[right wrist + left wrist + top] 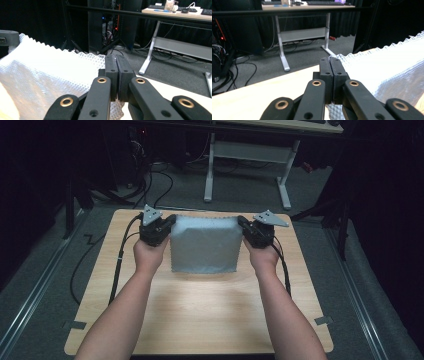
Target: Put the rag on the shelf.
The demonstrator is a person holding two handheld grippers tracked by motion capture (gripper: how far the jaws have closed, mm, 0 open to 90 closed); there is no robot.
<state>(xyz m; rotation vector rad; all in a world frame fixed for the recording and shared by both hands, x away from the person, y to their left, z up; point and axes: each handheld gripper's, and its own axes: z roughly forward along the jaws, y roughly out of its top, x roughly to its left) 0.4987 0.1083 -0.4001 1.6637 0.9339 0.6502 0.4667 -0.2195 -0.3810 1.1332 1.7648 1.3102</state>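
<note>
While the cloth [204, 245] hangs stretched between the two grippers, its far edge is lifted and its near edge rests on the table [200, 315], just beyond the middle of the board.

Item: cloth, pale grey, waffle-textured, zigzag-cut edge, seen close in the left gripper view [387, 67] and the right gripper view [45, 75].

Hold: left gripper [167, 227] is clamped on the far left corner, jaws pressed together with fabric pinched between them [332, 75]. Right gripper [243, 226] is likewise clamped on the far right corner, jaws together over the cloth edge [115, 75].

Progress, as judged: both far corners are taken and raised; the work looks like a fold or a spreading-out, and it appears early to midway. No crease is set. What seems left is carrying the held edge toward or away from the person, laying it down and releasing.

Hidden or unclear: whether the cloth is a single layer or already doubled cannot be told from above. The underside of the raised part is out of sight. The exact bite of fabric inside each pair of jaws is concealed by the jaws themselves. The near corners are small and soft in the high view. The surrounding room is dark; a desk [250, 150] stands well beyond the table.
</note>
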